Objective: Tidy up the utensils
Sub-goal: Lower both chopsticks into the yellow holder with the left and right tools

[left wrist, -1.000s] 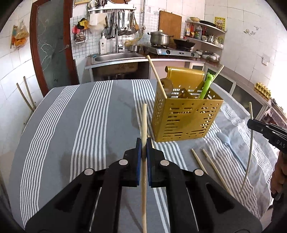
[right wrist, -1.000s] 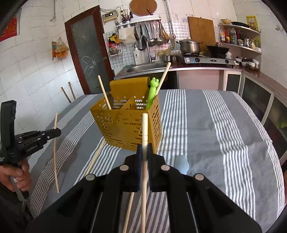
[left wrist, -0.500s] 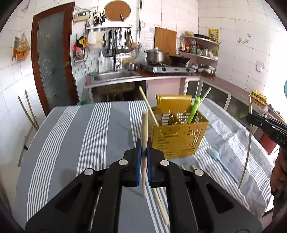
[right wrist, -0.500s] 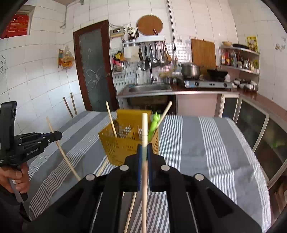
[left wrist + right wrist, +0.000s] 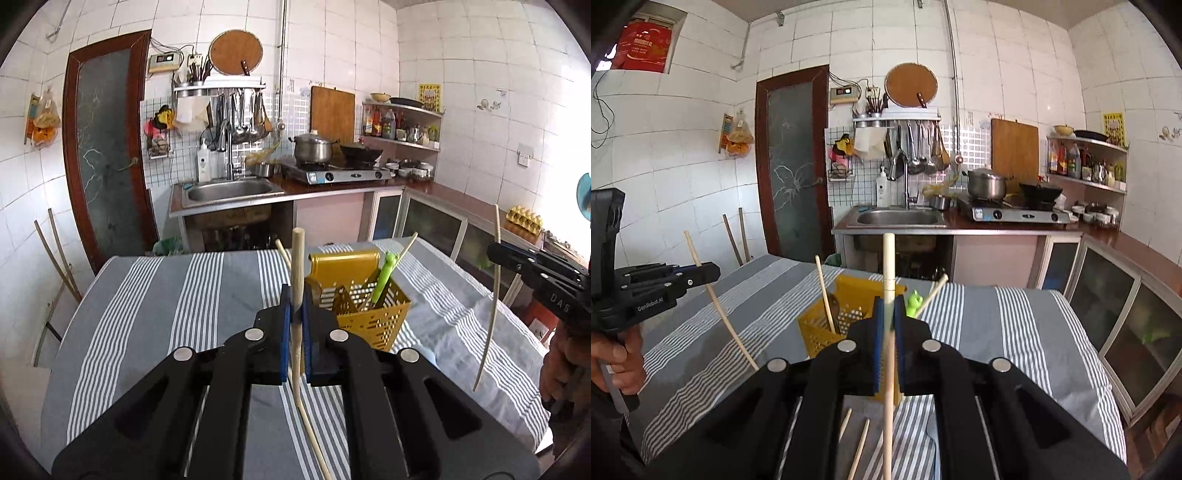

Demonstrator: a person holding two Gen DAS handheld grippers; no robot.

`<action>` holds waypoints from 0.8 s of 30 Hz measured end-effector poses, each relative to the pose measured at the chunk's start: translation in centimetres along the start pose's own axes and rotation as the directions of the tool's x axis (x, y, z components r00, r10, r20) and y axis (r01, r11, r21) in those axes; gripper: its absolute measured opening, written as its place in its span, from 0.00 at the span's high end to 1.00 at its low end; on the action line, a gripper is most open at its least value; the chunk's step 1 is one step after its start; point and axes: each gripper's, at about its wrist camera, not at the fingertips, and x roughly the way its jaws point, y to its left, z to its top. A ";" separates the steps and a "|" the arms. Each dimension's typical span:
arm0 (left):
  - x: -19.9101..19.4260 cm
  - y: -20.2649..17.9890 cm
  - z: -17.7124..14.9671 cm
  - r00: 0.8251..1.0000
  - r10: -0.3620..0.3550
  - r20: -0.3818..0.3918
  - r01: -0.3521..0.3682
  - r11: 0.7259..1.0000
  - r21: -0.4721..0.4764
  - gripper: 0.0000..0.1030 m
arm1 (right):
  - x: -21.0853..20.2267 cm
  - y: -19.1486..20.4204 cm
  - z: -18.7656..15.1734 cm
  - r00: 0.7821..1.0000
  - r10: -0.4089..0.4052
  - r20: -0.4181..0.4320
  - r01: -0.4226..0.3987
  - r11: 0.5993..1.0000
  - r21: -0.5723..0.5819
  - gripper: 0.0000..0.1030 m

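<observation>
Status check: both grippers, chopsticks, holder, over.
Left gripper shut on a chopstick, lifted. Right gripper shut on another chopstick. Yellow holder upright on the striped cloth. Nothing blocking it; loose chopsticks lie in front.

The surface wears a grey cloth with bands of thin white stripes, which hangs over its edges. Near the middle stands a yellow perforated caddy. Two loose wooden chopsticks lie on the cloth on the near side of the caddy, side by side.
</observation>
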 end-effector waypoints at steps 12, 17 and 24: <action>-0.1 -0.1 3.6 0.998 -0.021 0.052 0.021 1.000 0.008 0.96 | 1.1 0.5 3.3 0.996 0.000 0.084 0.001 1.000 -0.019 0.94; 0.1 0.1 5.1 0.998 -0.025 0.062 0.025 1.000 0.010 0.96 | 2.0 0.4 4.7 0.994 -0.001 0.107 0.002 1.000 -0.011 0.94; 0.3 -0.4 7.5 0.995 -0.040 0.094 0.038 0.999 0.022 0.96 | 2.8 0.6 5.8 0.992 -0.002 0.130 0.003 1.000 -0.006 0.94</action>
